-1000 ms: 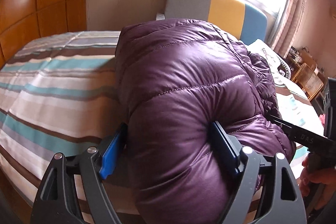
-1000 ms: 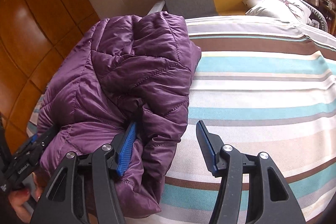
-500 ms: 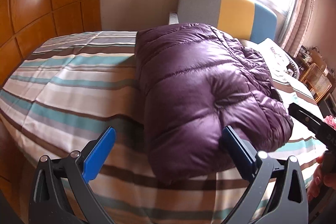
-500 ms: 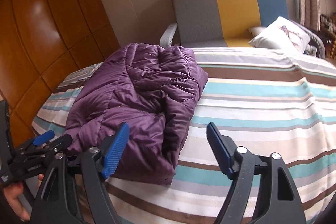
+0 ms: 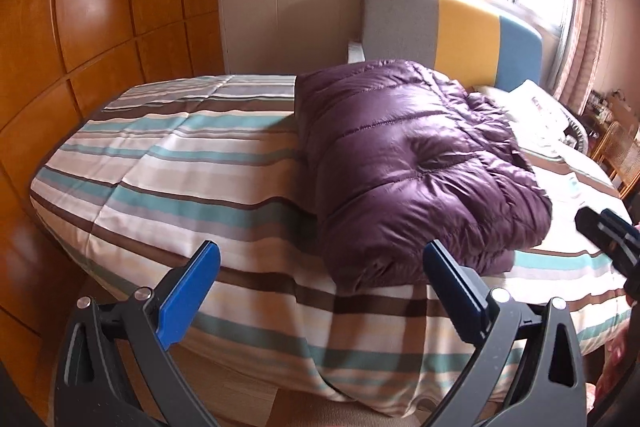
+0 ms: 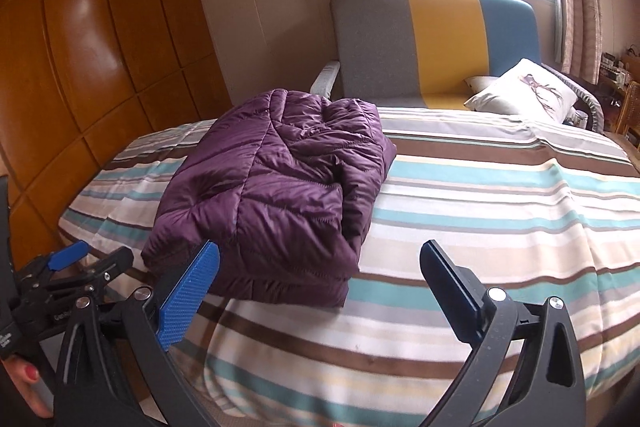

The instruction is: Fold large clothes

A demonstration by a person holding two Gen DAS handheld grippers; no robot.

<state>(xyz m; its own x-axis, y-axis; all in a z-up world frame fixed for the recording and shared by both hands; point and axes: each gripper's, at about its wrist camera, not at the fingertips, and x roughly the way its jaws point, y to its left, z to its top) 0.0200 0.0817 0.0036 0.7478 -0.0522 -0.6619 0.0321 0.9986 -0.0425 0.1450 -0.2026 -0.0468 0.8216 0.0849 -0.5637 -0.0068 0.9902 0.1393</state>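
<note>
Near the foot edge of the bed [image 6: 500, 195], toward its wood-panelled side, lies a purple puffer jacket [image 6: 276, 195] folded into a thick, roughly rectangular bundle. Its shell is glossy and slick, quilted in stitched channels that puff between the seams, with a dimpled tuft in the top panel and crumpled folds along the side facing the pillow [image 6: 524, 93]. The bundle's long axis runs from the foot edge toward the grey, yellow and blue padded headboard [image 6: 436, 47], one narrow end overhanging nothing, resting just short of the foot edge. The bedcover is smooth cotton in cream, teal, brown and grey stripes running across the bed. The left hand-held gripper [image 5: 320, 291] hangs off the foot edge with its blue-padded jaws spread wide and nothing between them, apart from the jacket. The right hand-held gripper [image 6: 320, 285] likewise stands wide apart and empty, just off the same edge, its ribbed blue pad near the bundle's corner.
</note>
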